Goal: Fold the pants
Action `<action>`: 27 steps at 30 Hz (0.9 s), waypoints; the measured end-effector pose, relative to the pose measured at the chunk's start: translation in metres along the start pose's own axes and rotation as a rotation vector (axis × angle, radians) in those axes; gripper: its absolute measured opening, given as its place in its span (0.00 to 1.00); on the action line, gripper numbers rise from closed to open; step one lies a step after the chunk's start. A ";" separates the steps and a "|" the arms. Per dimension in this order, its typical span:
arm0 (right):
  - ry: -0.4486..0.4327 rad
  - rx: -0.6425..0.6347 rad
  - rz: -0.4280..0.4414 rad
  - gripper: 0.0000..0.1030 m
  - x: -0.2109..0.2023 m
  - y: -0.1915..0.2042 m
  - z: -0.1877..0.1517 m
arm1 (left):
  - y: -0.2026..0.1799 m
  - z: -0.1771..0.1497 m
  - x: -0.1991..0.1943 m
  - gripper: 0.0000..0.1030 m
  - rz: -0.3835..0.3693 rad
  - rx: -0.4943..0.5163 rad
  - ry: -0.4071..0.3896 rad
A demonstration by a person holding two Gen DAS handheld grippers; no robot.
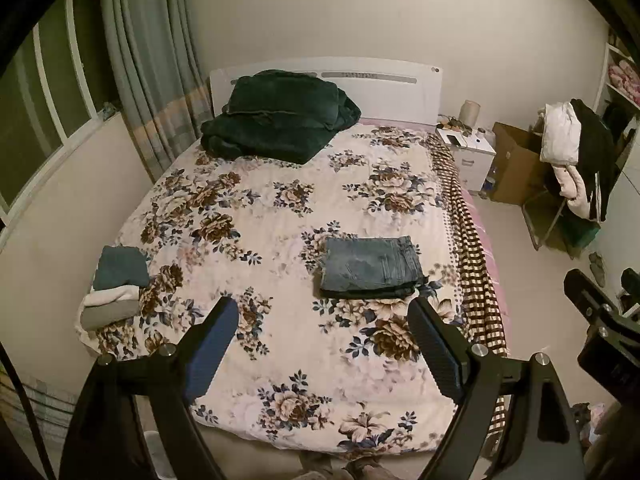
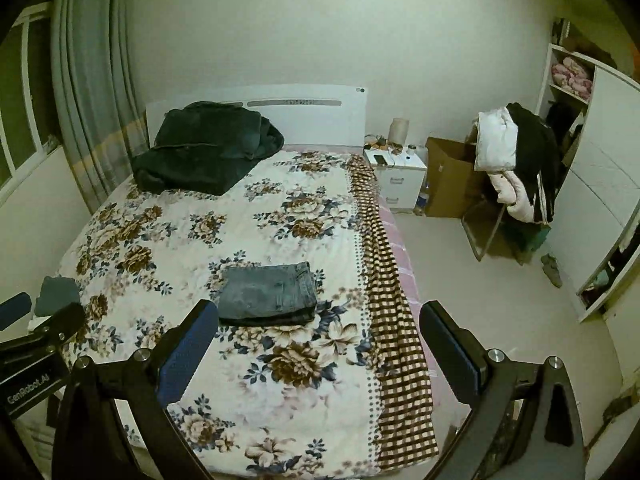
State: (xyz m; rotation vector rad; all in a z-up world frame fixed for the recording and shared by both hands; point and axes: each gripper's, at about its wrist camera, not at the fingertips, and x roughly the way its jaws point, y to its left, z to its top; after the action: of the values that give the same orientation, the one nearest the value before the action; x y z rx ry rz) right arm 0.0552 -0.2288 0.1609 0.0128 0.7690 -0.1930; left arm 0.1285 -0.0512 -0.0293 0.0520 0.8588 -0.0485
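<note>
A pair of blue jeans (image 1: pixel 370 267) lies folded into a compact rectangle on the floral bedspread (image 1: pixel 280 208), right of the bed's middle; it also shows in the right wrist view (image 2: pixel 269 294). My left gripper (image 1: pixel 322 312) is open and empty, held above the foot of the bed, short of the jeans. My right gripper (image 2: pixel 318 316) is open and empty, to the right, over the bed's right edge. The right gripper's body shows at the right edge of the left wrist view (image 1: pixel 600 312).
A small stack of folded clothes (image 1: pixel 116 288) sits at the bed's left edge. A dark green blanket (image 1: pixel 276 114) lies by the headboard. A checked cloth (image 1: pixel 476 272) hangs over the right side. A white nightstand (image 1: pixel 468 152), cardboard box (image 1: pixel 516 164) and clothes-laden chair (image 1: pixel 572 160) stand right.
</note>
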 end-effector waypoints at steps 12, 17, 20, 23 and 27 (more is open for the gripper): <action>0.015 0.006 0.005 0.99 0.007 0.002 0.001 | -0.002 0.004 0.001 0.84 0.002 0.005 -0.006; 0.025 0.002 0.009 0.99 0.014 0.006 -0.003 | -0.002 0.005 0.001 0.84 0.006 0.008 -0.006; 0.029 0.007 0.014 0.99 0.017 0.009 -0.005 | -0.002 0.008 0.003 0.84 0.006 0.009 0.000; 0.029 0.010 0.016 0.99 0.017 0.009 -0.007 | -0.002 0.009 0.005 0.84 0.009 0.012 -0.005; 0.036 0.016 0.021 0.99 0.019 0.012 -0.009 | 0.001 0.010 0.007 0.84 0.007 0.013 -0.011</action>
State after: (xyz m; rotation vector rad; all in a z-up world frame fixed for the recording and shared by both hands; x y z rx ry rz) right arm 0.0647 -0.2192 0.1403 0.0396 0.8034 -0.1796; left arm 0.1407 -0.0512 -0.0283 0.0667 0.8477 -0.0472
